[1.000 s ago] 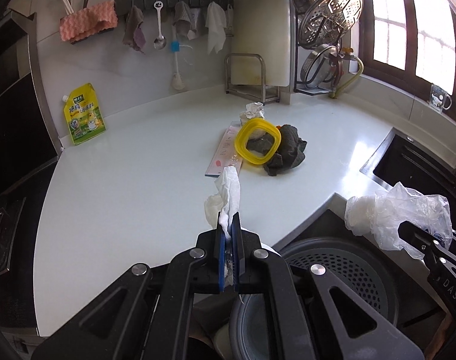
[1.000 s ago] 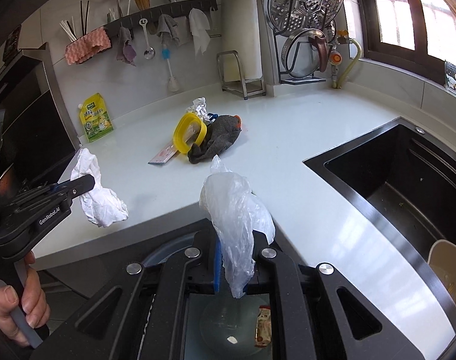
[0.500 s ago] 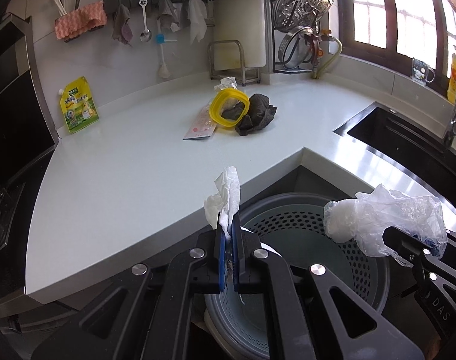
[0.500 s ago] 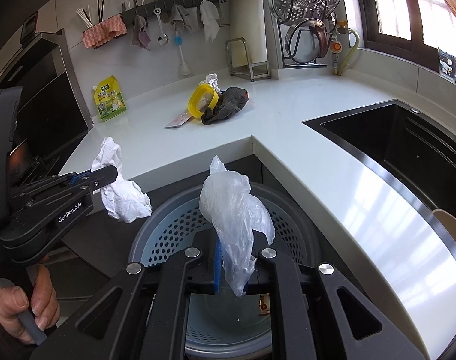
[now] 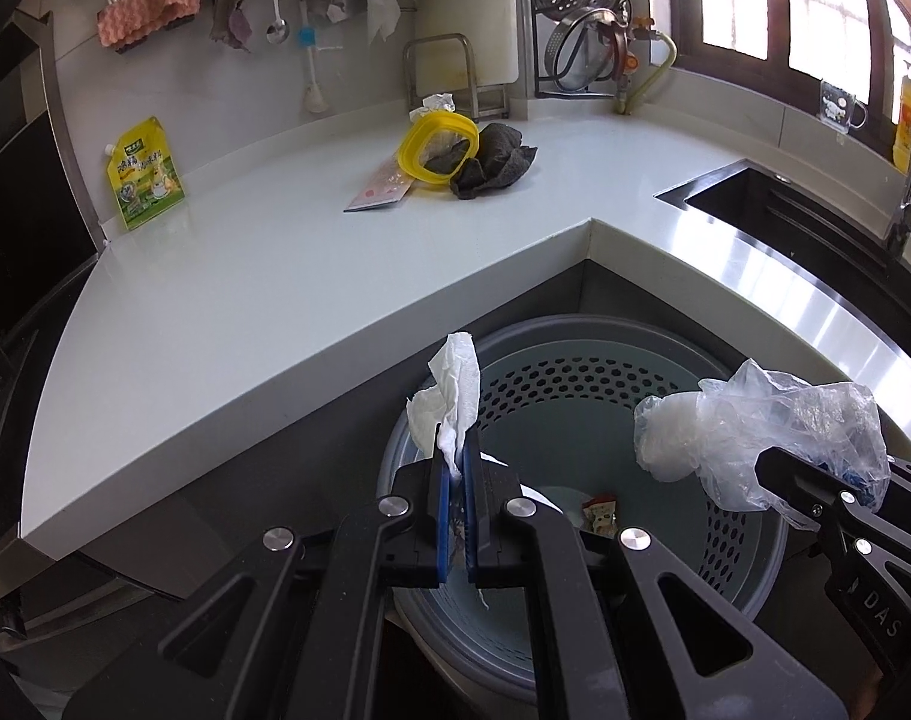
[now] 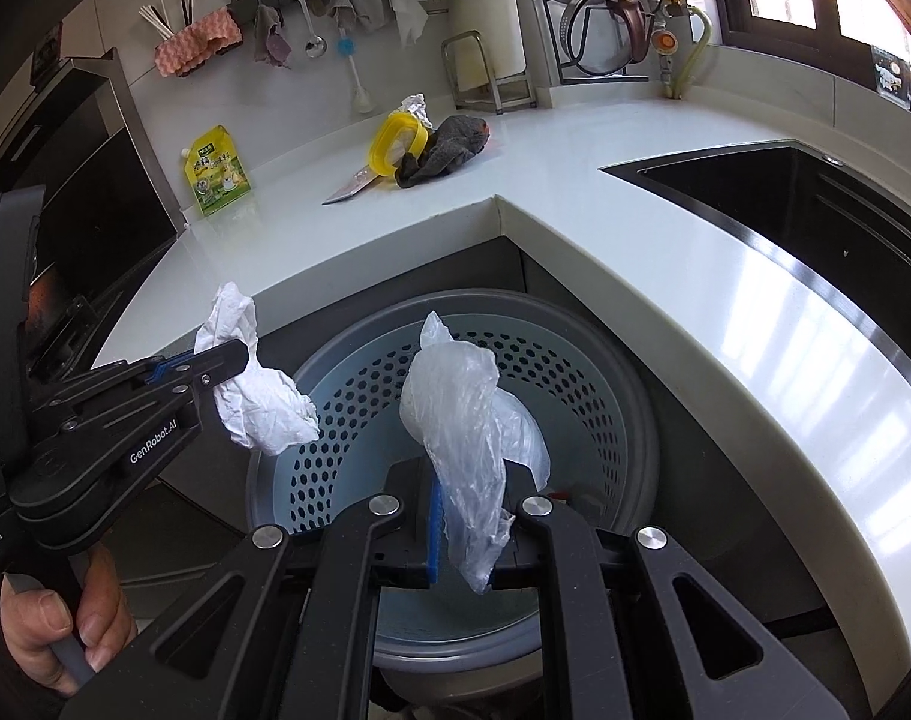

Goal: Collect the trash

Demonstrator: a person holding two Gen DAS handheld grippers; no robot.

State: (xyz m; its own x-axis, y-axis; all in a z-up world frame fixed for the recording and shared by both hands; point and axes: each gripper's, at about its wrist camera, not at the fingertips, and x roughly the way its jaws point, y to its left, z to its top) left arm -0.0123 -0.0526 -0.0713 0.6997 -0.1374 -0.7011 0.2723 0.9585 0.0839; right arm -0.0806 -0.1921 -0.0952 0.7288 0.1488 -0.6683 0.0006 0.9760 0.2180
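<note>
Holding crumpled tissue (image 5: 449,414) clenched in left claw (image 5: 455,480) above perforated bin (image 5: 575,360), ready for dropping. Clear plastic bag (image 6: 467,420) pinched in right claw (image 6: 467,516), likewise over bin. More clutter waiting on surface (image 5: 245,300): yellow ring (image 5: 437,147), dark cloth (image 5: 494,159).

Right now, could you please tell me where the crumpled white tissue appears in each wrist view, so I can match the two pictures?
Left wrist view: the crumpled white tissue stands at lower centre, pinched in the left claw, over the grey bin.
Right wrist view: the tissue hangs at left of centre from the left claw.
Shared landmark: the yellow ring on the counter.
</note>
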